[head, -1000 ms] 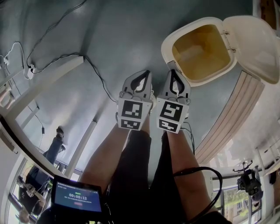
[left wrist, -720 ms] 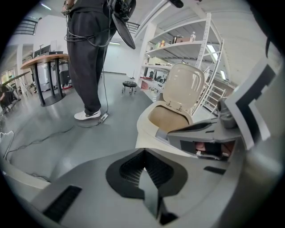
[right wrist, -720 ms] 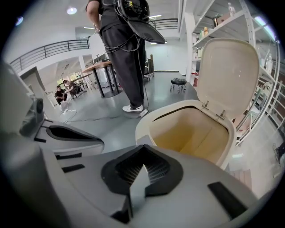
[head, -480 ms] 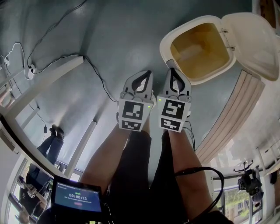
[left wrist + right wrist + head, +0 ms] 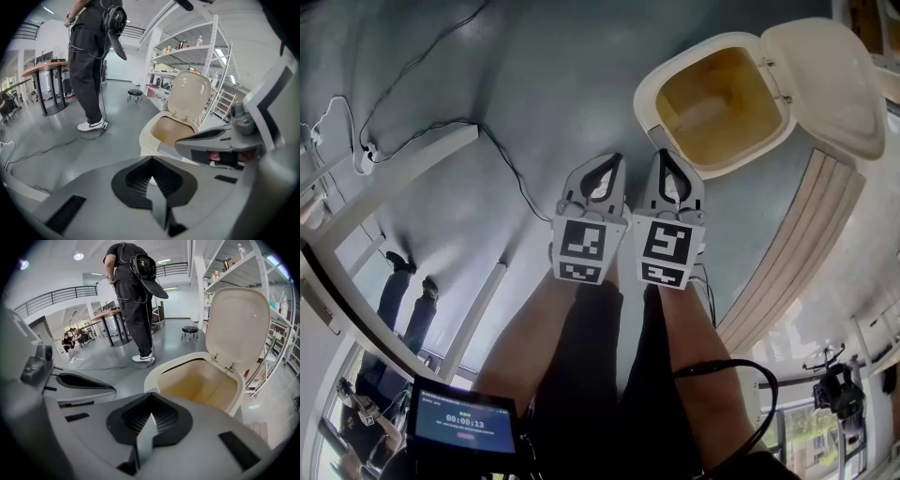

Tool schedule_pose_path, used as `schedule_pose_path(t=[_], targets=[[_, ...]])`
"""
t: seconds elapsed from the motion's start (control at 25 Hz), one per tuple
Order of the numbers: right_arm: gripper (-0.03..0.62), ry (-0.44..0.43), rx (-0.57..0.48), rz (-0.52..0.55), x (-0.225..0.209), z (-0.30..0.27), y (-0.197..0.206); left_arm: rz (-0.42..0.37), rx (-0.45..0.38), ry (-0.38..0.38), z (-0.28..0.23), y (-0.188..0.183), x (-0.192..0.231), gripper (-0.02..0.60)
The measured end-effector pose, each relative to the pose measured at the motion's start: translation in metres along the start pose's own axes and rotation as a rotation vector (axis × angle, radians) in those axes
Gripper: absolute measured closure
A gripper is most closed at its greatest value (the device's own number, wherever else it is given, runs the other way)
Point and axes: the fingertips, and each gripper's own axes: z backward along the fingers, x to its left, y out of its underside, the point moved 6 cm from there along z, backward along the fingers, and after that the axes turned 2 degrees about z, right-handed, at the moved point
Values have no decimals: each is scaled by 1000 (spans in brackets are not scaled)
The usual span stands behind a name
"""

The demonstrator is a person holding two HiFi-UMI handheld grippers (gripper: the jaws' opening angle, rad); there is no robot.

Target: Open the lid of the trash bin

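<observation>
Both left gripper (image 5: pixel 616 157) and right gripper (image 5: pixel 662 155) stay clenched, empty, near the cream plastic trash bin (image 5: pixel 647 94), whose hinged lid (image 5: pixel 825 80) remains thrown back, so opening looks done.

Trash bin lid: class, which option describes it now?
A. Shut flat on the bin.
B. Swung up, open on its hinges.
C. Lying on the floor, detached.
B: in the right gripper view the lid stands upright behind the open mouth of the trash bin, held by its hinges.

Left gripper (image 5: pixel 615 159) and right gripper (image 5: pixel 662 156) side by side, jaws pressed together, empty. Forearms (image 5: pixel 539 323) parallel, stretched forward.
</observation>
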Motion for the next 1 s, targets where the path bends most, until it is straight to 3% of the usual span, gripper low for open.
schedule_pose_path(t=[0.2, 0.64, 1.0], targets=[[595, -5, -34, 7, -5, 13, -7, -6, -17, -5, 11, -10, -8, 583], [595, 15, -113, 40, -22, 107, -67, 46, -107, -41, 81, -89, -53, 583], [594, 62, -159, -29, -37, 162, -96, 51, -178, -25, 117, -139, -67, 583]])
